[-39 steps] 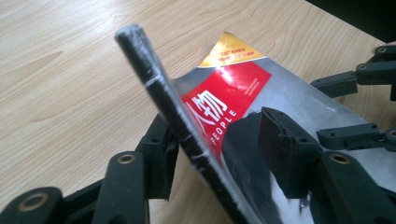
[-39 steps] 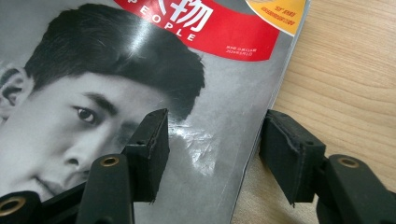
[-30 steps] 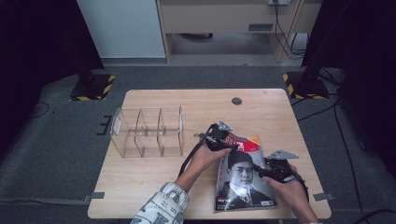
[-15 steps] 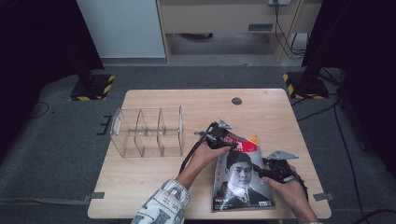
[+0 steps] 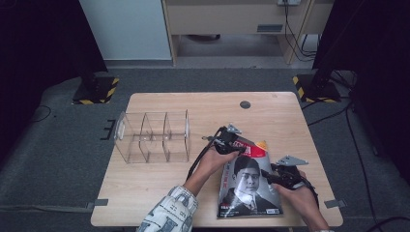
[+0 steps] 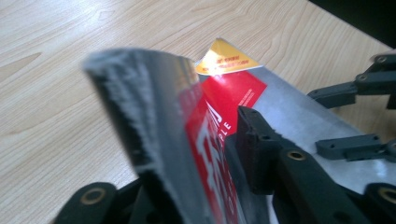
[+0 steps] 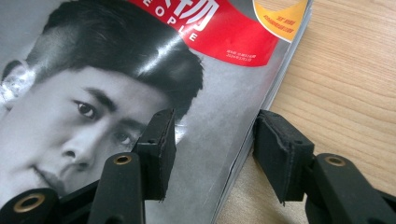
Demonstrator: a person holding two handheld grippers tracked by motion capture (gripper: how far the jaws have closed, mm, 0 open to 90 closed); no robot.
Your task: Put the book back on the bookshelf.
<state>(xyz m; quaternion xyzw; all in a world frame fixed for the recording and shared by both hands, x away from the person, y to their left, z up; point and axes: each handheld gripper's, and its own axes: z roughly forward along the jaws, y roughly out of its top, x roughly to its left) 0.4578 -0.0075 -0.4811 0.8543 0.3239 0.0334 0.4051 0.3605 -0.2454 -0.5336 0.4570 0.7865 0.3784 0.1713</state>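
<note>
High view: left tongs (image 5: 233, 143) pinch magazine (image 5: 246, 186) top corner; right tongs (image 5: 269, 176) spread astride its edge.

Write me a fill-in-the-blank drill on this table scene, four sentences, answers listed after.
1. The left gripper is clamped on the top edge of the ____.
2. The right gripper has its jaws ____, straddling the magazine's side edge.
3. The clear organizer stands on the ____ half of the table.
4. The banner on the magazine cover is ____.

Missing words: magazine; open; left; red
</note>
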